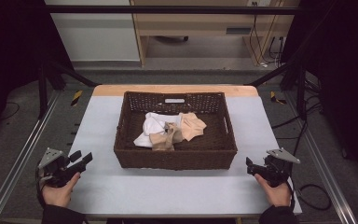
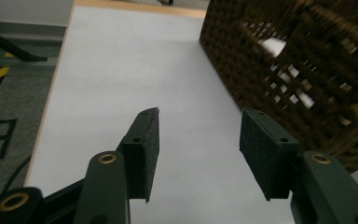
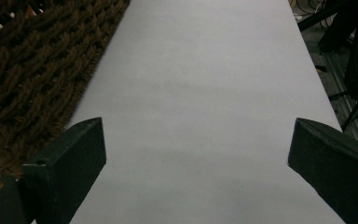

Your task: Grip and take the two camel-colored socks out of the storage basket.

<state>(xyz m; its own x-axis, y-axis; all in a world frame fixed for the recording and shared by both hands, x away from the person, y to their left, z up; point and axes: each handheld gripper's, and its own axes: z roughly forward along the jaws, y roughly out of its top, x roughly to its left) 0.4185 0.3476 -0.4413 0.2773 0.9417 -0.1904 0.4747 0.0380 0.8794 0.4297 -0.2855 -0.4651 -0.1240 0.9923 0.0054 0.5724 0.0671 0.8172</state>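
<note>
- I am holding the left hand-held gripper [image 1: 81, 158] near the desk's [image 1: 168, 186] 8 o'clock corner, its jaws standing apart with nothing between them; in the left gripper view the two black pads [image 2: 142, 154] are framing only bare desk surface.
- I am holding the right hand-held gripper [image 1: 256, 167] near the 4 o'clock corner, jaws spread wide and empty, as the right gripper view is showing with pale desk between them.
- The brown wicker basket [image 1: 175, 158] is sitting at the centre of the desk, between my two grippers and apart from both; its woven wall is running along the 1 o'clock side of the left gripper view and the 10 o'clock side of the right one.
- The small garments are lying bunched on the basket floor: a white cloth [image 1: 153, 126] toward 9 o'clock, a tan piece [image 1: 163, 140] at 6 o'clock and a peach piece [image 1: 193, 125] toward 3 o'clock, overlapping one another.
- I judge that I am keeping both grippers low, open and flanking the basket so either one can be reaching over the rim for the clothes; the high walls are likely calling for a reach from above.
- I am reading no brand, label or writing on the basket or the clothes; a pale slot in the far wall [image 1: 174, 100] looks like a handle opening.
</note>
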